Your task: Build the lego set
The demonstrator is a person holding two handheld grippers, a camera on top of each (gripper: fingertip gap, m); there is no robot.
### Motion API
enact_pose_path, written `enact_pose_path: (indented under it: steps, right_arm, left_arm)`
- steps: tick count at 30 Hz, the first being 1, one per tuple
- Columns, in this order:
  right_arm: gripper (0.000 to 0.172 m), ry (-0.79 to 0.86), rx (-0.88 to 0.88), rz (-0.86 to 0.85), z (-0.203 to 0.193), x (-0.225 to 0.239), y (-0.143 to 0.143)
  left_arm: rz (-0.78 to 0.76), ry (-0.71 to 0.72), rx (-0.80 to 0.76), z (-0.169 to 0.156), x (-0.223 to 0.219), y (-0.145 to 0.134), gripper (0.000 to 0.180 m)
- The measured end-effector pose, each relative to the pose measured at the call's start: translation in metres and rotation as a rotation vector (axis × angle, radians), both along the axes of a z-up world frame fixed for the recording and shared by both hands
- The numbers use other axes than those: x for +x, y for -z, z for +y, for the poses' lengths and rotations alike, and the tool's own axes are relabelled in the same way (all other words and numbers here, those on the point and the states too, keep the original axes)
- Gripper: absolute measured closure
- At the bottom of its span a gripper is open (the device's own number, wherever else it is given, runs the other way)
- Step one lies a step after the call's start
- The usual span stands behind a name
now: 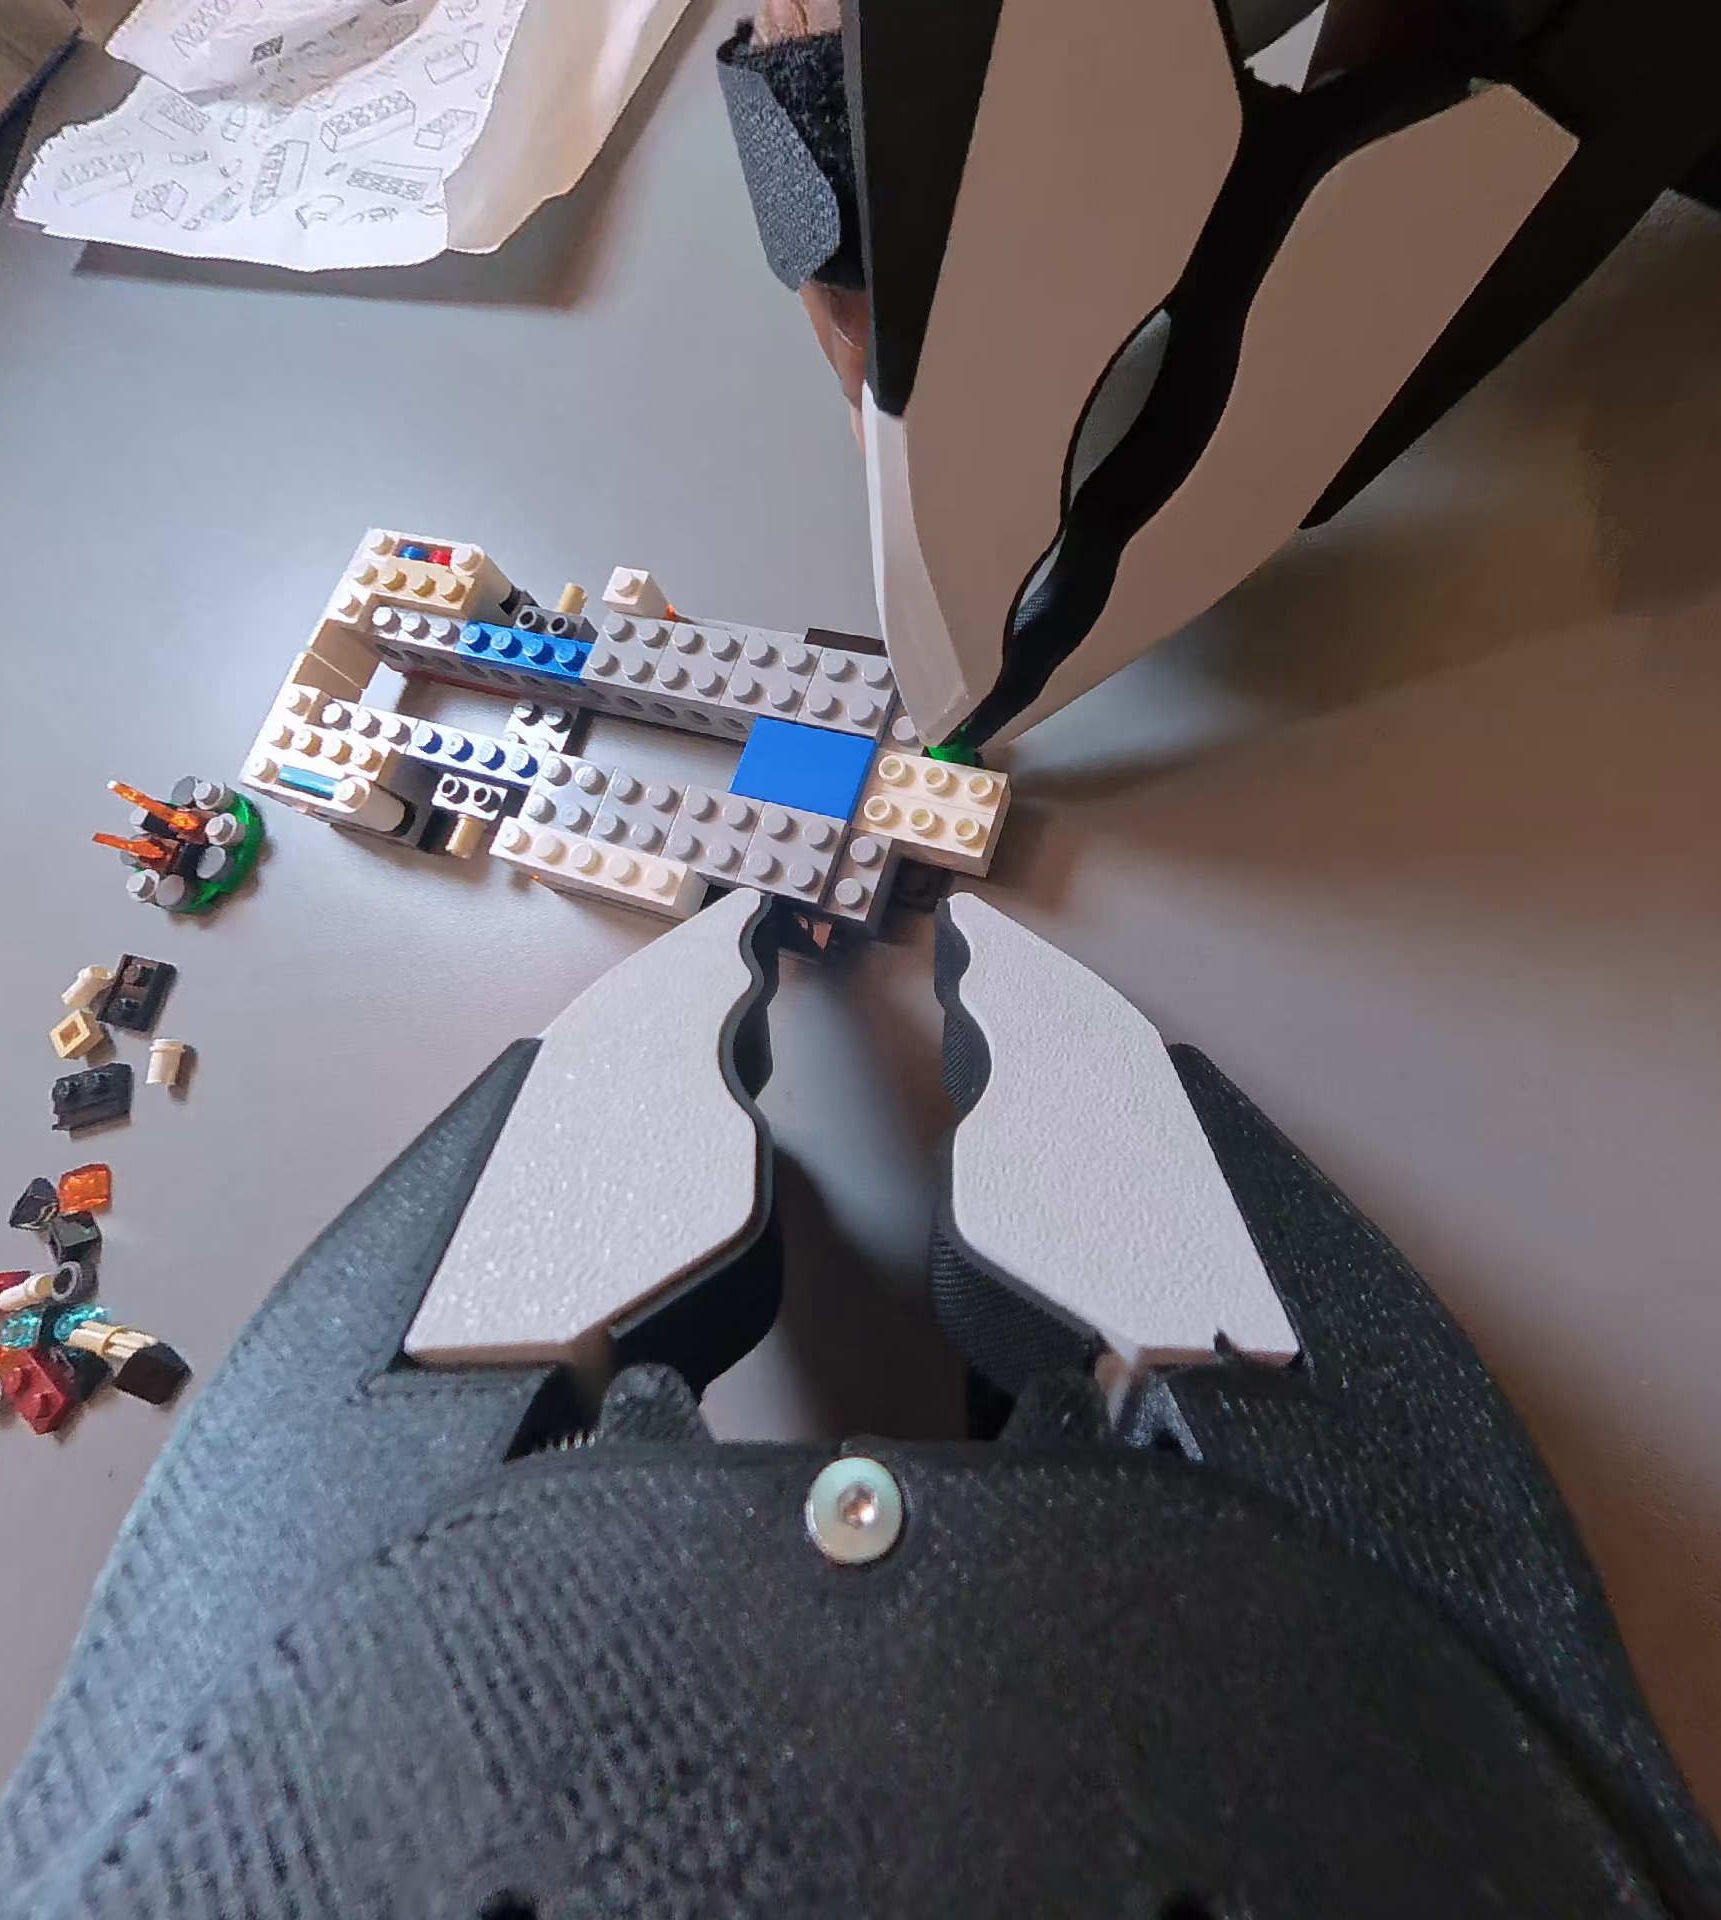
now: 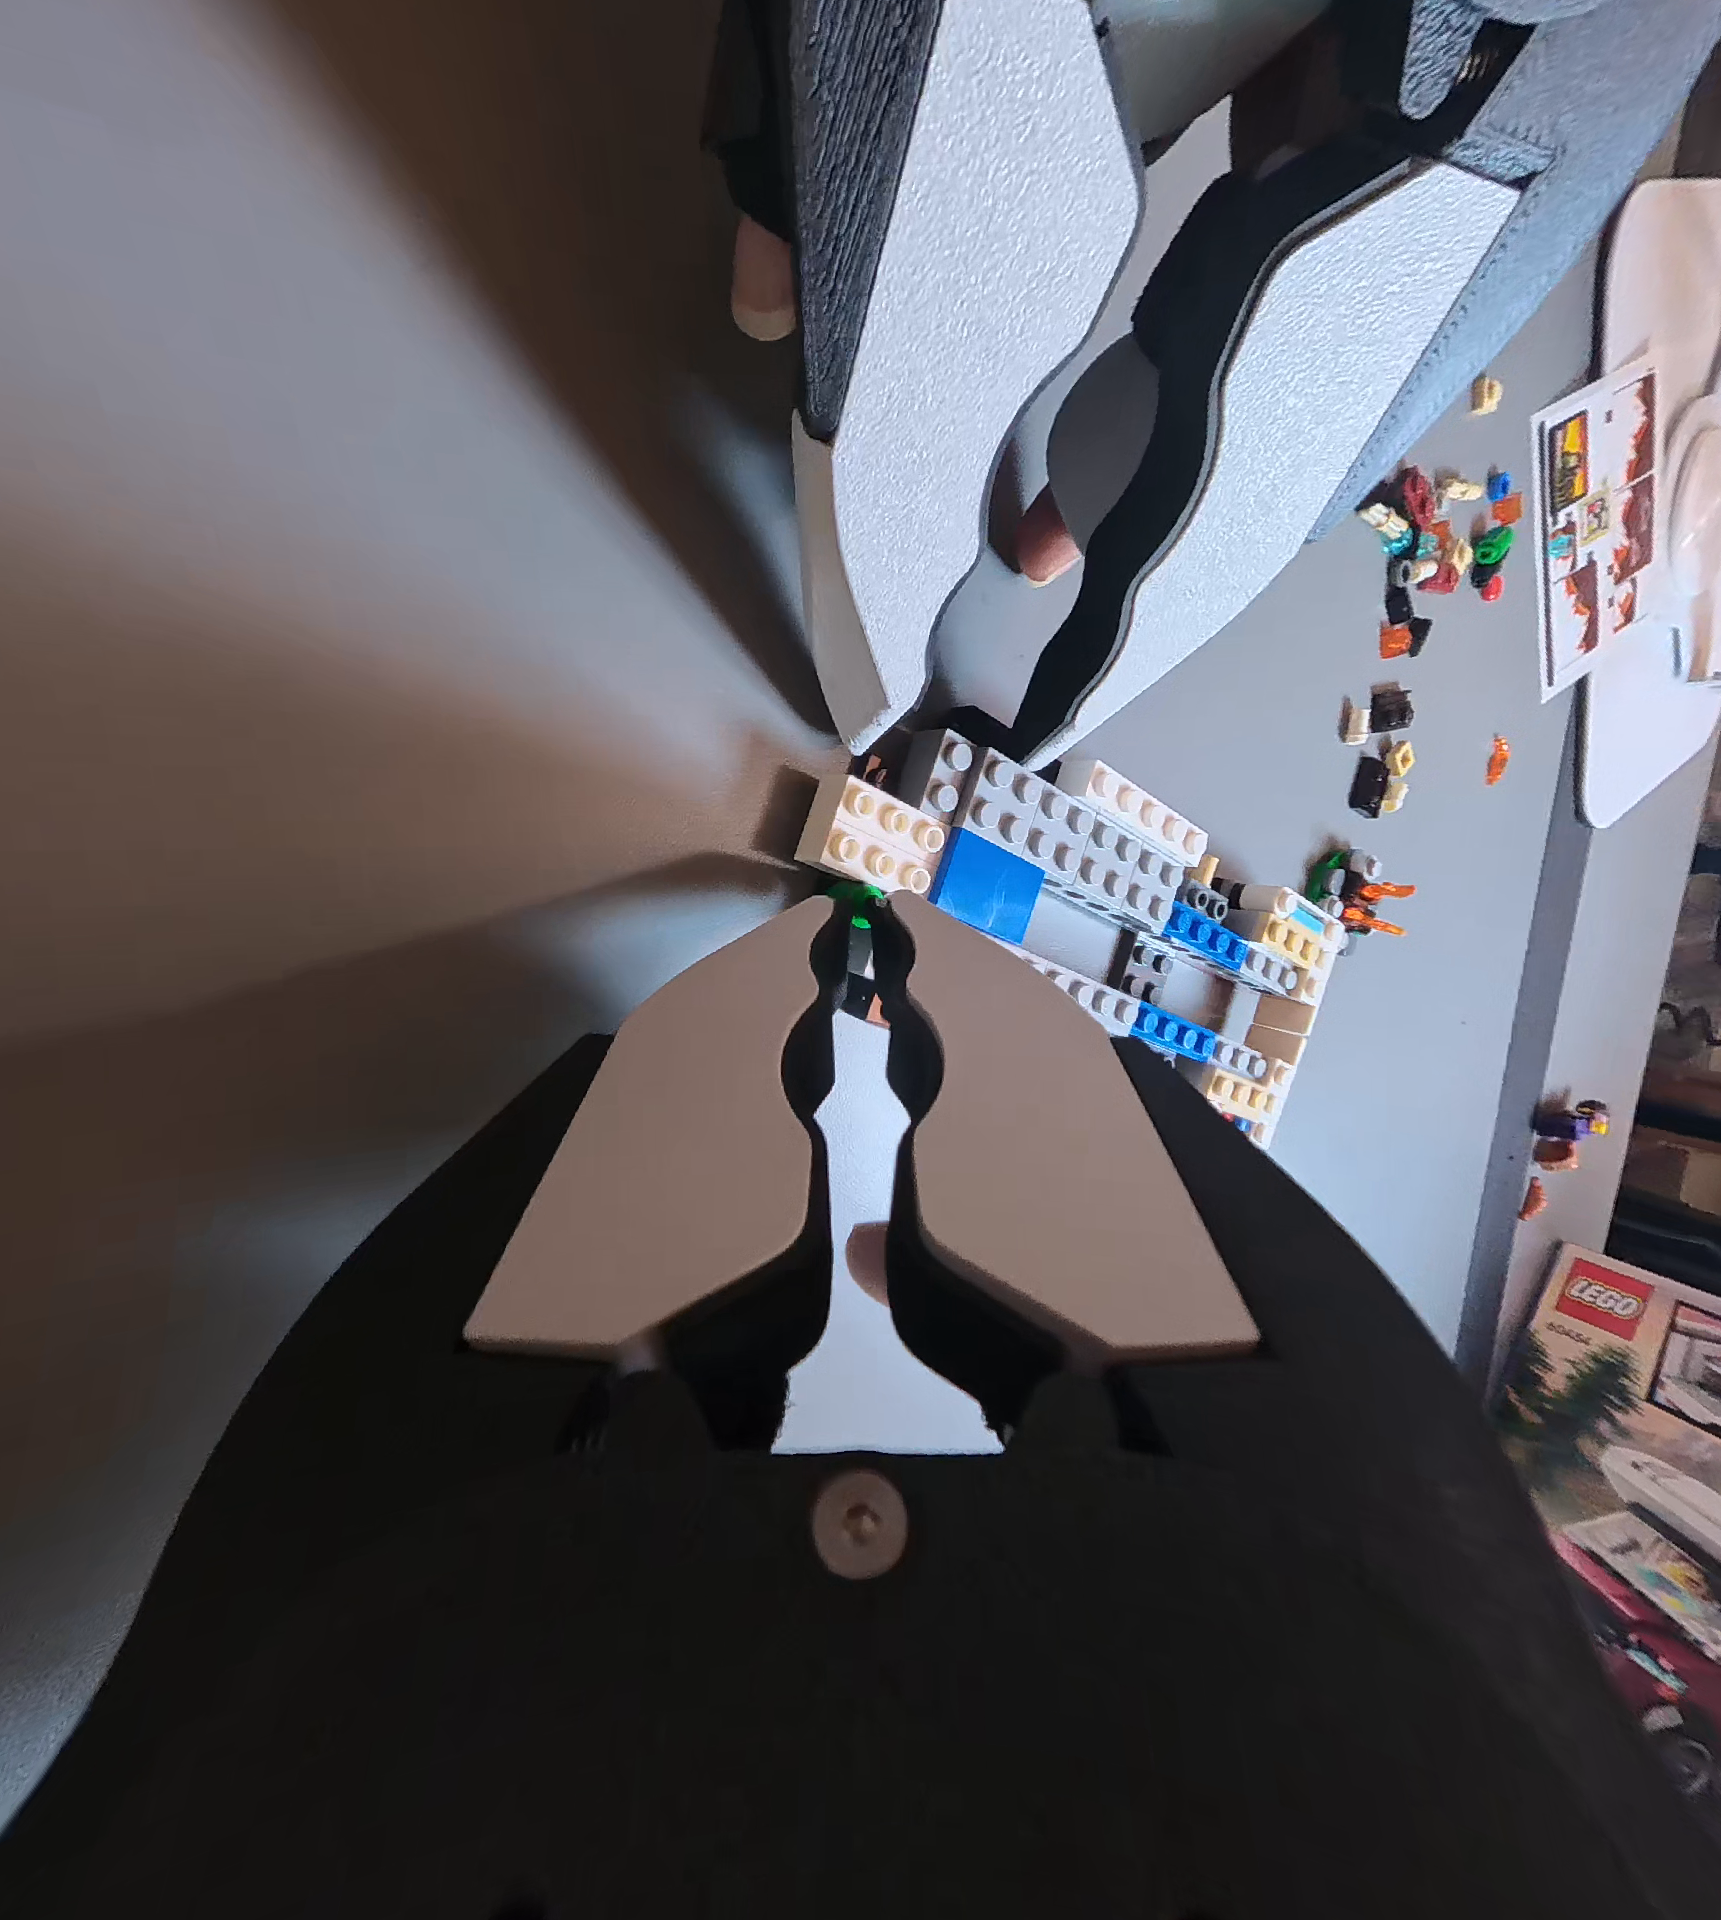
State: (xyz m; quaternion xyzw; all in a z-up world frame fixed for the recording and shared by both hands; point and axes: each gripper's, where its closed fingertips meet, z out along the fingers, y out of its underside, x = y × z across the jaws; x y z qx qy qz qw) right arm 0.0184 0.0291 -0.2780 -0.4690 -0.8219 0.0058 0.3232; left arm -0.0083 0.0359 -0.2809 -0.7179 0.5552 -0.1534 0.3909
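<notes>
A brick model (image 1: 710, 727) of grey, cream and blue bricks lies flat on the grey table (image 1: 212, 436). My left gripper (image 1: 851, 909) is at its near edge, with the fingers closed on the dark and grey part that sticks out there. It also shows in the right wrist view (image 2: 949, 748), straddling that end of the model (image 2: 1074, 831). My right gripper (image 2: 856, 914) is shut on a small green piece (image 2: 858, 902). It holds the piece (image 1: 951, 750) at the model's corner beside the cream bricks (image 1: 939, 805) and near the blue tile (image 1: 804, 769).
Loose small pieces (image 1: 35, 1320) lie to the left. A round green assembly with orange parts (image 1: 186, 842) stands near them. A printed paper sheet (image 1: 316, 135) lies at the far left. An instruction booklet (image 2: 1594, 540) and a toy box (image 2: 1666, 1455) sit by the table edge. Left and right tips are no more than a few centimetres apart.
</notes>
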Motion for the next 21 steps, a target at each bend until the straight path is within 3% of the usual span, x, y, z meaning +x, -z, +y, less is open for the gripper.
enact_pose_path:
  steps: [12,18,21]
  right_arm:
    - [0.167,0.007,-0.01,0.037,0.0,-0.003,-0.002]
    - [0.147,0.137,-0.195,0.437,0.002,-0.001,-0.052]
    - [0.15,0.249,-0.231,0.578,0.021,0.024,-0.063]
  left_arm:
    - [-0.01,0.0,-0.006,0.001,-0.001,0.0,0.151]
    - [-0.147,-0.095,0.025,0.023,-0.022,-0.033,0.148]
    - [-0.219,-0.214,0.066,0.039,-0.054,-0.053,0.151]
